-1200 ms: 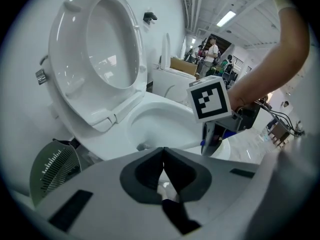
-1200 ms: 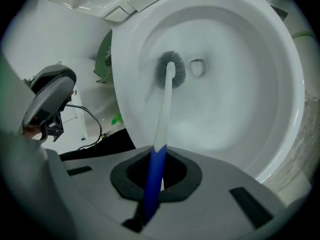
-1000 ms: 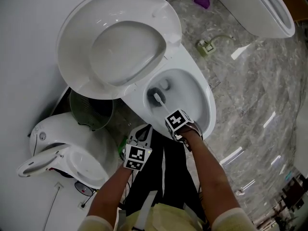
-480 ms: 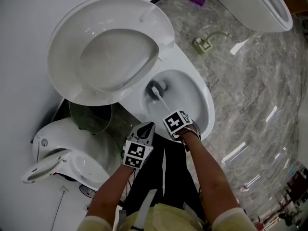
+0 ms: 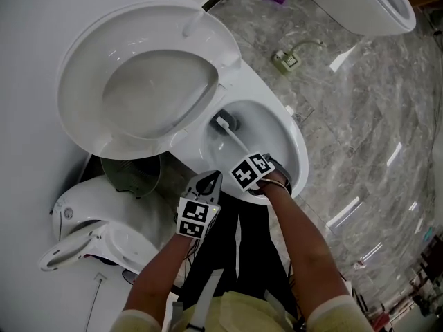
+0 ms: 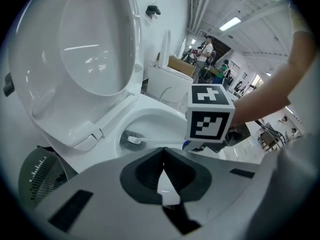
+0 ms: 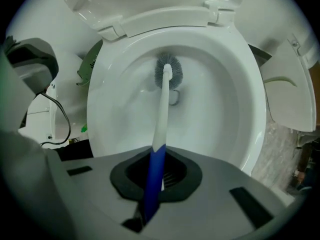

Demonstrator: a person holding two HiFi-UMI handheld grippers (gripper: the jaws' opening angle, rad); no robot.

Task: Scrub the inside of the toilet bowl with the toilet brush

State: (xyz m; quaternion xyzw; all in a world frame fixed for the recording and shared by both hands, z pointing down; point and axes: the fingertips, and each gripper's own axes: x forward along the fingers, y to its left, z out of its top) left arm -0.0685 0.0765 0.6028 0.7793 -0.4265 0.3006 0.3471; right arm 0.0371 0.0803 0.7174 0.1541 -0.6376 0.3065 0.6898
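Blue-and-white toilet brush [image 7: 161,115] is clamped by its handle in my right tool [image 7: 153,185]. Its bristle head is deep in the toilet bowl [image 7: 243,115], at the back below the raised seat [image 5: 82,109]. A second ago it worked nearer the bowl's middle. My left tool [image 6: 164,183] hangs beside the bowl's near rim, pinched together, empty.

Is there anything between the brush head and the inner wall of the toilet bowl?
Nothing visible. The seat is raised, and the right gripper holds the toilet brush with its head inside the toilet bowl, near the back.
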